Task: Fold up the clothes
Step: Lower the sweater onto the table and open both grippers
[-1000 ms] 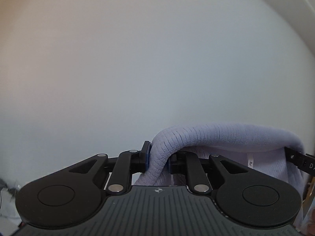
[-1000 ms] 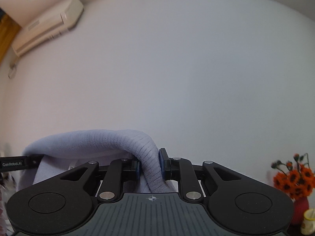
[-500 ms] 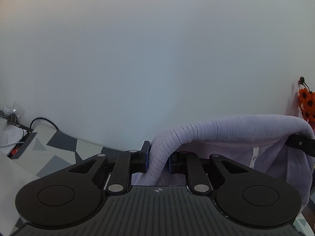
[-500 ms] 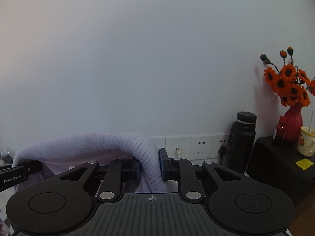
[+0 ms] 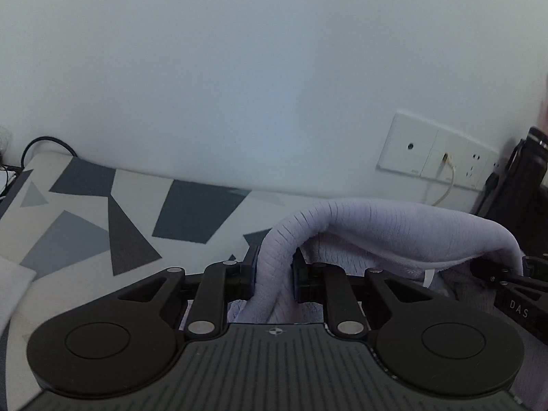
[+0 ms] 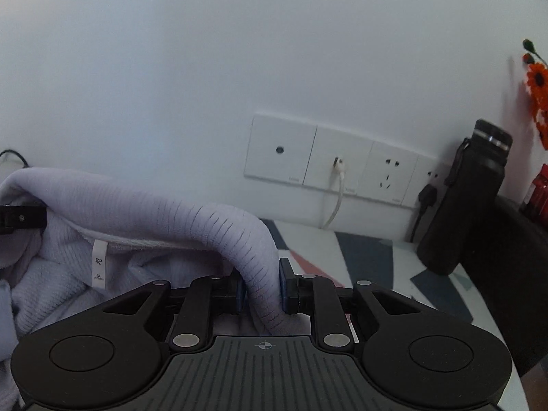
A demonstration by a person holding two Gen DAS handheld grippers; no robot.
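The left gripper (image 5: pixel 273 270) is clamping a thick ribbed edge of the lavender sweater (image 5: pixel 394 226), its two blue-faced pads pressing the knit from both sides. From that grip the sweater's edge is arching up and running off to the right of the gripper, where the right gripper (image 5: pixel 520 267) is showing at the picture's edge, biting the same band. Beyond and to the left of the left gripper, the patterned cloth (image 5: pixel 102 212) with grey and dark triangles is lying flat against the white wall (image 5: pixel 239 68). Far right of it, a row of wall sockets (image 5: pixel 438 154) is carrying a white cable (image 5: pixel 445 185).

The right gripper (image 6: pixel 262 284) is likewise pinching the ribbed edge of the lavender sweater (image 6: pixel 154 212) between its pads. The band is stretching away to its left toward the left gripper (image 6: pixel 20 219), and the rest of the garment is sagging below it, with a white size label (image 6: pixel 99 263) hanging inside the neck. Ahead of the right gripper, the wall sockets (image 6: pixel 328 161) are sitting on the wall; to its right a black bottle (image 6: pixel 469 198) is standing upright, with orange flowers (image 6: pixel 537 82) further right.
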